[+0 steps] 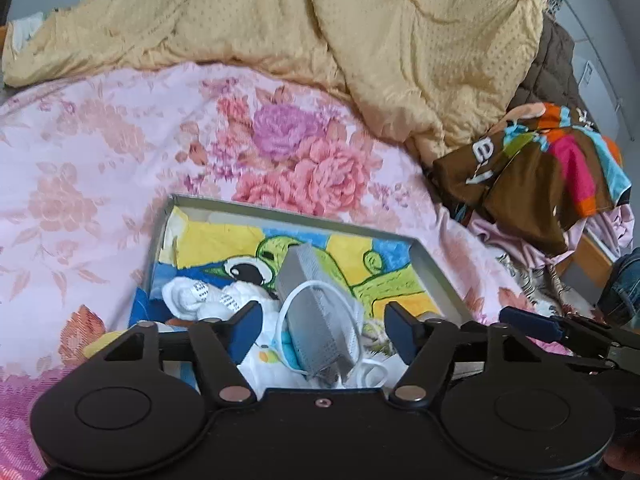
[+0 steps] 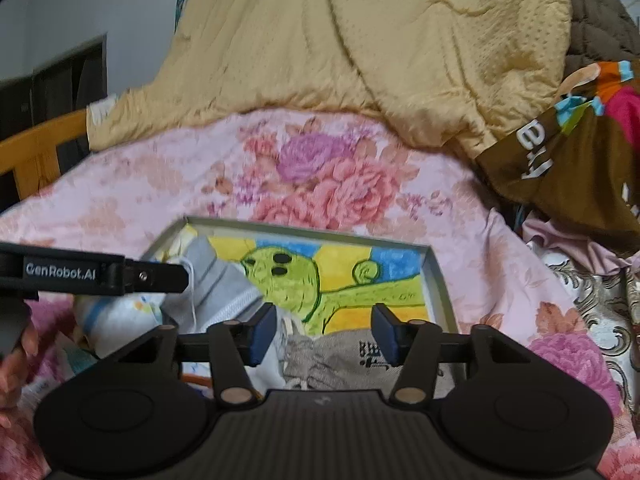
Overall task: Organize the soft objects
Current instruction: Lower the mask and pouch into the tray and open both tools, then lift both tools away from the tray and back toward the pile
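Note:
A shallow grey box (image 1: 436,268) lies on the bed, lined with a cartoon towel (image 1: 224,244) showing a green creature. In its near end lie white rolled socks (image 1: 200,296) and a grey mesh piece with a white strap (image 1: 320,312). My left gripper (image 1: 324,330) is open. The grey piece stands between its blue pads (image 1: 248,328) without either touching it. My right gripper (image 2: 325,332) is open above a grey-brown cloth with dark print (image 2: 340,356) at the box's near right. A left gripper finger (image 2: 160,276) reaches in from the left beside the grey piece (image 2: 216,280).
A pink floral bedspread (image 1: 100,168) covers the bed. A crumpled yellow quilt (image 1: 360,32) is heaped at the back. A brown multicoloured garment (image 1: 532,172) lies at the right. A wooden bed frame (image 2: 40,148) stands far left, and a person's hand (image 2: 16,360) shows low left.

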The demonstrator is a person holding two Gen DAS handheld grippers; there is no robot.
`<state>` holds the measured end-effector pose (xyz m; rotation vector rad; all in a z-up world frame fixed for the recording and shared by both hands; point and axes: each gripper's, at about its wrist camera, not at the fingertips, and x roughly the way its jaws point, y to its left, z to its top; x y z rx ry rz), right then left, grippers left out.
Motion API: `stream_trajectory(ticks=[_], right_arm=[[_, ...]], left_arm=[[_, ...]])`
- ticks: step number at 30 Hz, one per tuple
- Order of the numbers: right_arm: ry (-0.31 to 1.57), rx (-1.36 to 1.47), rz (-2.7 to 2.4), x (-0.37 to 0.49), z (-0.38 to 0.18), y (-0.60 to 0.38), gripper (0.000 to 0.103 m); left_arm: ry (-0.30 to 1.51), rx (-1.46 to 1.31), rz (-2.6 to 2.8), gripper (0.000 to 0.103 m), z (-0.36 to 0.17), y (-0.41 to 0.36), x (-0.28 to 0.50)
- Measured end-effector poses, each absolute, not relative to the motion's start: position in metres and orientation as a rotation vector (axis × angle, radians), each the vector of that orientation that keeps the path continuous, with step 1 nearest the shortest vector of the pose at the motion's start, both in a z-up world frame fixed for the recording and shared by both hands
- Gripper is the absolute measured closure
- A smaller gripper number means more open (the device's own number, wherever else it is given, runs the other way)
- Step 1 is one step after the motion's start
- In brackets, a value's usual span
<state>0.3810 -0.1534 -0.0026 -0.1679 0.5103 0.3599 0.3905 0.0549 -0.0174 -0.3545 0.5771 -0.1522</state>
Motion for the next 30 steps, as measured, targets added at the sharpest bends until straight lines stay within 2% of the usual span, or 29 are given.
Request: stream_trajectory(ticks=[8,13,30], right_arm=[[0.414,-0.096,0.344,0.35,0.027,-0.172,0.022],[0.353,-0.069,0.334,0.326,0.044,-0.182,0.014],[0.234,-0.046,0.308,0.244,0.062,-0.22,0.001]], left_arm=[[0.475,-0.332,-0.139,0.014,0.01,0.052,0.353],[0.403,-0.311,-0.132,0.004,0.027,0.047,0.324],[0.323,-0.256,-0.191,0.001,0.041,0.022,0.246]])
